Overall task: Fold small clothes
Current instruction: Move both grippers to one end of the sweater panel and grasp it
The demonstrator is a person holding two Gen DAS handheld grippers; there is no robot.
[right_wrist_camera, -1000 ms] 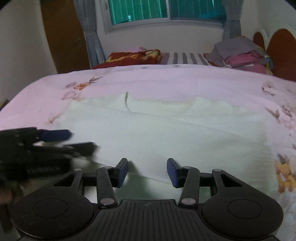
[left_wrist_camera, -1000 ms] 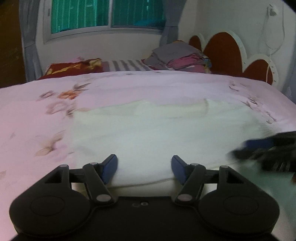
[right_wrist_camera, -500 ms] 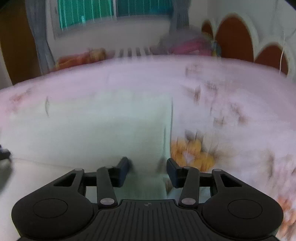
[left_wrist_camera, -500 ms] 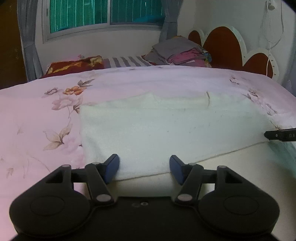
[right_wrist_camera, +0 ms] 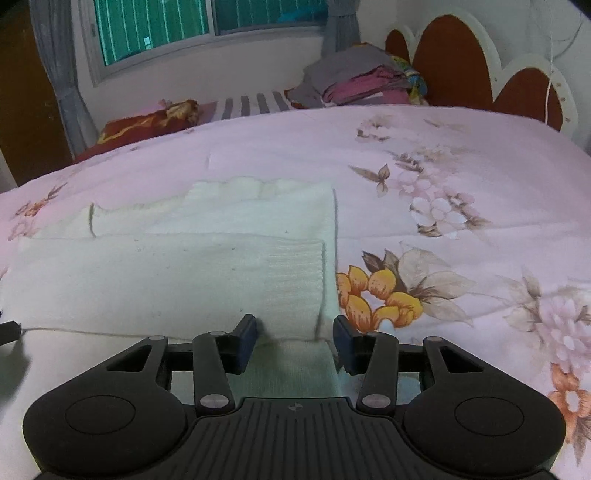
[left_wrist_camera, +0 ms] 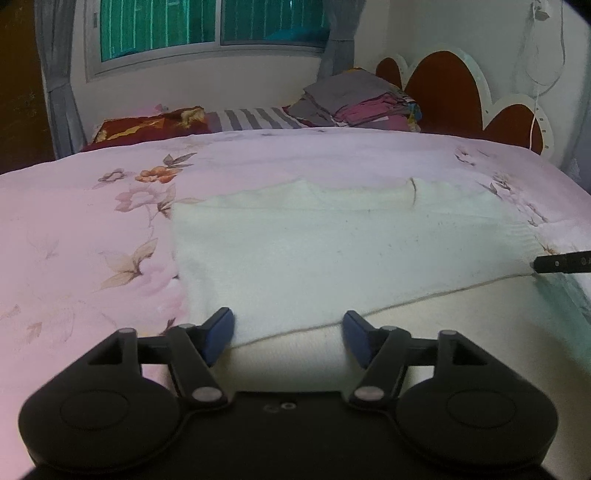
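Garment: one cream knit garment (left_wrist_camera: 332, 254) lies flat on the pink floral bedspread (left_wrist_camera: 74, 229), near edge of the bed, folded over itself; a ribbed cuff or hem (right_wrist_camera: 295, 280) sits at its right end.
Fold edge: a seam line runs across the near part of the garment from left to right, with a paler layer nearer the cameras.
Left gripper (left_wrist_camera: 288, 332): one, over the near left corner of the garment; jaws opening, standing wide, cloth below them, pads not pressing on it.
Right gripper (right_wrist_camera: 293, 339): one, at the near right end of the garment; fingers at a middling gap with the ribbed end between them; whether the pads pinch the cloth cannot be told.
Containers: no container can be made out in either view.
Clothes pile (left_wrist_camera: 354, 103): one stack of folded grey and pink items, far right by the headboard (left_wrist_camera: 447, 92); number of pieces cannot be told.
Pillows: one dark red patterned pillow (left_wrist_camera: 147, 125) far left, one striped piece (left_wrist_camera: 255, 118) beside it.
Window (left_wrist_camera: 207, 26): one, far wall, two curtains at its sides.
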